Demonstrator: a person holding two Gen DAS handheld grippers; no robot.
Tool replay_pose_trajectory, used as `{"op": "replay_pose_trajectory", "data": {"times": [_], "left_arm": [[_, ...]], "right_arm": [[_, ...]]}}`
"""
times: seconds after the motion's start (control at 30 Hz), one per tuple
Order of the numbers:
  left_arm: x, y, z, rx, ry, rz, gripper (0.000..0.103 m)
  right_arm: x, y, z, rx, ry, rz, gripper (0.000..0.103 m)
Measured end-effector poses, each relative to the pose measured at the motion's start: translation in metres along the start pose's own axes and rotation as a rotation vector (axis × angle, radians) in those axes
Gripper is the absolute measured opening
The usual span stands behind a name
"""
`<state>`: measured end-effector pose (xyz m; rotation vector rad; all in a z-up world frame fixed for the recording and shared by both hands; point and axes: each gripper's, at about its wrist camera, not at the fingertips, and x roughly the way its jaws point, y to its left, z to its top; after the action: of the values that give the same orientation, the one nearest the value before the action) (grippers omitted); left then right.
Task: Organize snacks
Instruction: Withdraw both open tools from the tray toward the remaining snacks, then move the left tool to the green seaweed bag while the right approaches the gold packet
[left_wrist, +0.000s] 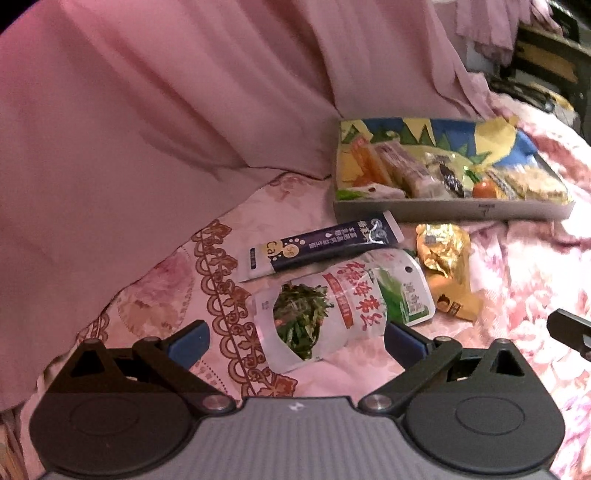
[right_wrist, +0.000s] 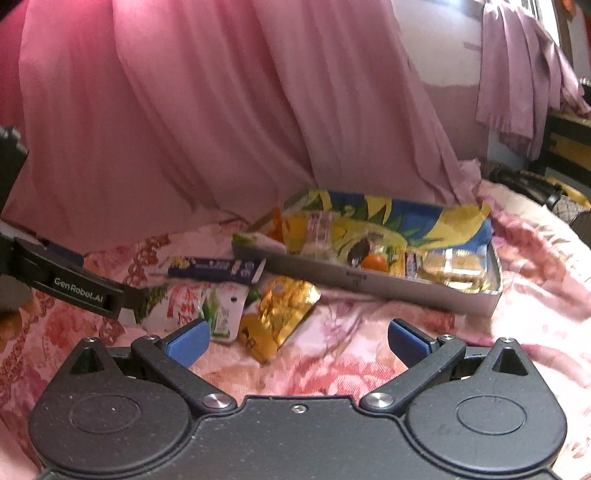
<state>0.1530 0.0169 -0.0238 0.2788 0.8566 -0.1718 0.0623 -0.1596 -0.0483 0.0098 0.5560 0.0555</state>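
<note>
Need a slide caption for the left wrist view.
Open left gripper hovers over seaweed packet; snack tray behind.

A bed covered with a pink floral bedspread (left_wrist: 524, 280) lies under warm pinkish light, backed by a hanging pink curtain (left_wrist: 166, 110) that drapes down onto it, with a pale wall (right_wrist: 436, 48), a lilac cloth (right_wrist: 517, 74) hanging beside it and dark yellow-panelled furniture (left_wrist: 550, 62) at the far right.
</note>
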Motion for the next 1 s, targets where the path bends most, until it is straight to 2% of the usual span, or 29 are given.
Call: {"op": "replay_pose_trajectory", "data": {"times": [0.27, 0.4, 0.57, 0.7, 0.87, 1.0], "left_arm": [[0.031, -0.019, 0.002, 0.143, 0.04, 0.047, 0.103], [0.031, -0.022, 0.002, 0.255, -0.012, 0.062, 0.103], [0.029, -0.022, -0.003, 0.419, -0.127, 0.026, 0.103], [0.036, -0.019, -0.012, 0.497, -0.165, -0.018, 0.103], [0.049, -0.005, -0.02, 0.522, -0.199, -0.093, 0.103], [0.06, -0.006, -0.019, 0.513, -0.192, -0.157, 0.103]], "right_arm": [[0.027, 0.001, -0.009, -0.016, 0.065, -0.018, 0.102], [0.039, 0.0, -0.012, -0.02, 0.087, -0.032, 0.102], [0.05, -0.002, -0.013, -0.014, 0.11, -0.042, 0.102], [0.061, -0.004, -0.01, -0.006, 0.128, -0.039, 0.102], [0.08, -0.007, 0.004, 0.053, 0.149, 0.011, 0.102], [0.102, -0.006, 0.013, 0.058, 0.183, 0.005, 0.102]]}}
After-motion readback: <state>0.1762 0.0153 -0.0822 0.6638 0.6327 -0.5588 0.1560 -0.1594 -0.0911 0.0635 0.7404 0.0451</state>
